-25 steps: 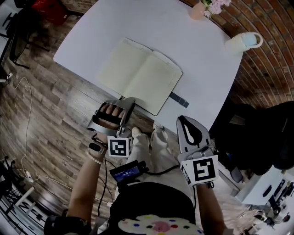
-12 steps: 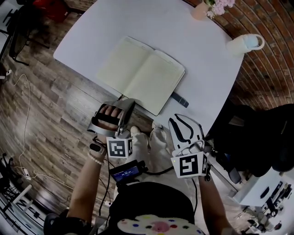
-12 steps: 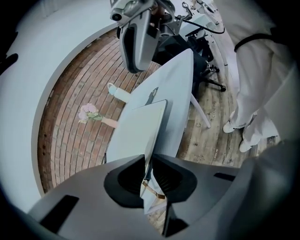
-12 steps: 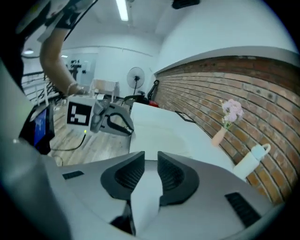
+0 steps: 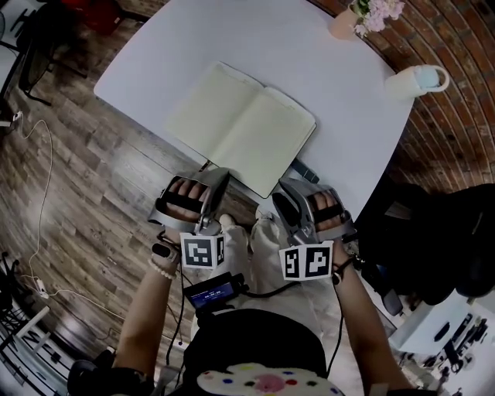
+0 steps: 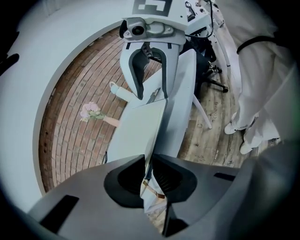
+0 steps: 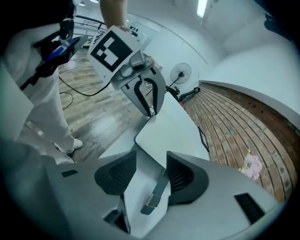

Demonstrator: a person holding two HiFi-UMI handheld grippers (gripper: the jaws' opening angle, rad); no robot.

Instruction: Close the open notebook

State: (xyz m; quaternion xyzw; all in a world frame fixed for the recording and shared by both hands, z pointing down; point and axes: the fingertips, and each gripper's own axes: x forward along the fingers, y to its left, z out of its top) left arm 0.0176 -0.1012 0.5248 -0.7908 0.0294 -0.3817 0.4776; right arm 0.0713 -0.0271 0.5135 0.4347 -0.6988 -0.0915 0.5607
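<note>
Progress is nil so far: the notebook [image 5: 240, 128] lies fully open and flat, both pale pages facing up, near the edge of the white surface [image 5: 309, 69] closest to the person. Neither cover has been lifted, so the whole fold is left to do.

The left gripper [image 5: 219, 173] sits at the near edge, about where the spine ends. Its fingers [image 6: 124, 180] have just been closing down to a narrow slit. The notebook's edge runs toward that slit, but the book lies undisturbed and I judge that nothing of it is held.

The right gripper [image 5: 285, 193] is by the corner of the right-hand page. Its fingers [image 7: 183, 176] have just been opening and stand wide apart, gripping nothing. A dark buckled strap [image 7: 157, 192] lies on the surface between them, with the page corner just ahead.

That strap is the one thing in the way. It lies just beside the right page; whether it is fixed to the cover I cannot tell, and it could snag or get trapped when that side folds over.

A mug [image 5: 414, 79] and a small vase of pink flowers [image 5: 344, 17] stand at the far side, well apart from the book and clear of either cover's swing.
</note>
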